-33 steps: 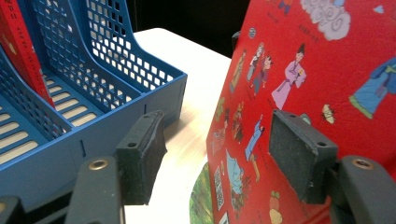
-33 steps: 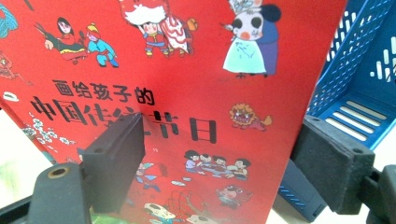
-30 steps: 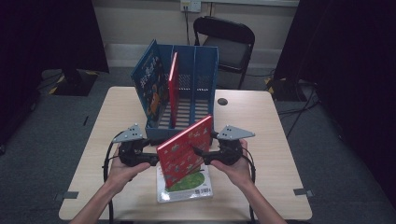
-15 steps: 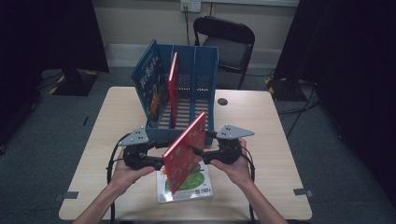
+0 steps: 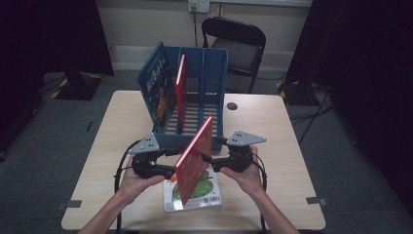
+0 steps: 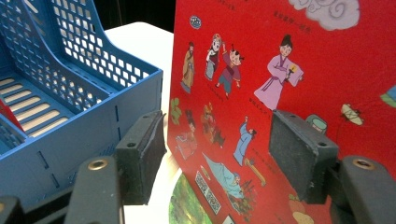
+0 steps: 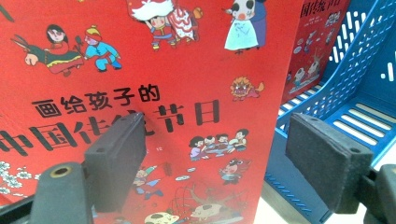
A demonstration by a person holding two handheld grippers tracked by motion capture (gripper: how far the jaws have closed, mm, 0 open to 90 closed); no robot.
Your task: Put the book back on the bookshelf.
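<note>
Item: green-covered book [image 5: 195, 192], flat on desk [image 5: 292, 146], nearest. Red book [image 5: 195, 158], upright on it, propped between left gripper [image 5: 168, 170] and right gripper [image 5: 207, 159], fingers open, pressing either cover. Step: standing it. Next: lift into blue file rack [image 5: 199, 92] beyond.

Red picture book [image 5: 195, 156] stands near-upright on edge, lower centre of frame, seemingly resting on a flat green-covered book [image 5: 197, 192].
</note>
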